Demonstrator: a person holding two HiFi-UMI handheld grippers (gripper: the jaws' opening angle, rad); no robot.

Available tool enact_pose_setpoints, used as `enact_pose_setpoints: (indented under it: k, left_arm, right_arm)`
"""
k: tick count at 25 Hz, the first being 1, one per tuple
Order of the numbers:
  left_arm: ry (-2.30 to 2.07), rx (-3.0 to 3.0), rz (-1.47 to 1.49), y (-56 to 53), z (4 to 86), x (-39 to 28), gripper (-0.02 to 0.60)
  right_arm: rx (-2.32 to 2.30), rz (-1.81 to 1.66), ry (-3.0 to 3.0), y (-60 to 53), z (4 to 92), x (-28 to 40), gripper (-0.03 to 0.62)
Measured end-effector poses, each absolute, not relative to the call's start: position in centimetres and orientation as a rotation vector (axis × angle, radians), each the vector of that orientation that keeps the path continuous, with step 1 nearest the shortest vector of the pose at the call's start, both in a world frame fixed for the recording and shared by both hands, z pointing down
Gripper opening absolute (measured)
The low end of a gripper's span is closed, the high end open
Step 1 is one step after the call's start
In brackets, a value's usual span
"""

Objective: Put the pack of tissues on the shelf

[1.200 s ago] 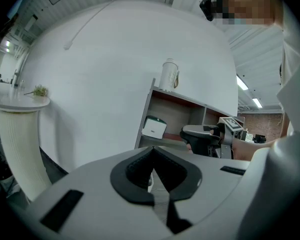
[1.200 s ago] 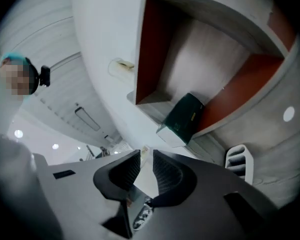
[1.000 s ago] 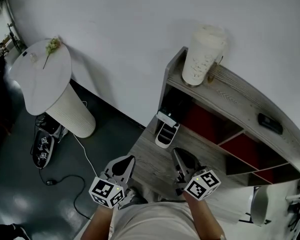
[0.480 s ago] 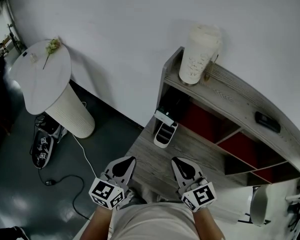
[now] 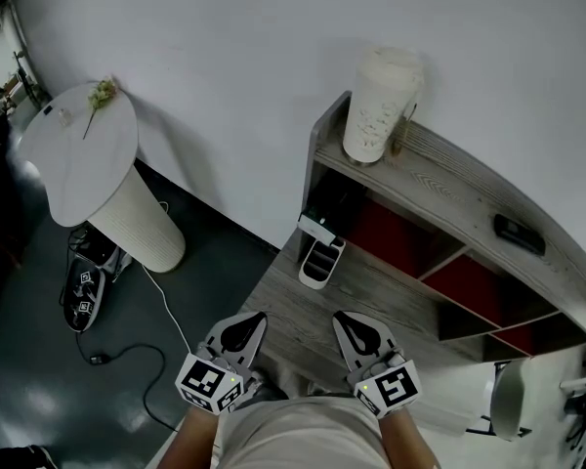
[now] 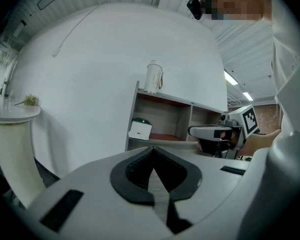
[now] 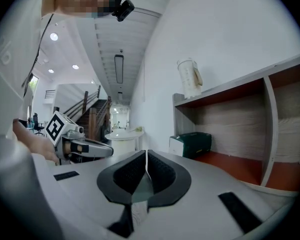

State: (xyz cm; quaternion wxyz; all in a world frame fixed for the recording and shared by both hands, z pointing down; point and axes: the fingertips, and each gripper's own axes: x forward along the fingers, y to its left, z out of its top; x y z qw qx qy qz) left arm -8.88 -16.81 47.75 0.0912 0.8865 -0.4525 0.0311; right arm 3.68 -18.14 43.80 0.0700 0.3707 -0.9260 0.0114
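Looking down from the head view, the left gripper (image 5: 239, 330) and the right gripper (image 5: 359, 332) hang close to the person's body. Both are clenched on nothing and well apart from the shelf (image 5: 449, 189). The pack of tissues (image 5: 317, 252) lies on the lower board at the shelf's open left end, near the corner. I would judge that the weak spot: a sleeve or gripper brushing past could push it off onto the dark floor. A pale jug (image 5: 376, 106) stands on the top board above it, close to that same end, so a high reach could knock it over.

In the left gripper view, the left gripper (image 6: 152, 156) has its pads pressed together and empty. The pack (image 6: 140, 129) sits inside the leftmost compartment. I cannot tell whether it overhangs the front edge.

In the right gripper view, the right gripper (image 7: 146, 161) is likewise closed tight with nothing held. The pack (image 7: 192, 144) shows its green side at the mouth of the compartment. Any further reach with shut jaws would only shove the pack, not lift it.
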Motion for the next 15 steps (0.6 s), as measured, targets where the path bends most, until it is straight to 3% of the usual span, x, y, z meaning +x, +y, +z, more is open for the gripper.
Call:
enact_pose_setpoints:
  k: [15]
  left_arm:
    - [-1.357,2.661,0.134,-16.1,47.9,-8.2,0.015]
  right_arm:
    - [1.114,0.106,-2.785,-18.1,45.1,3.9,0.037]
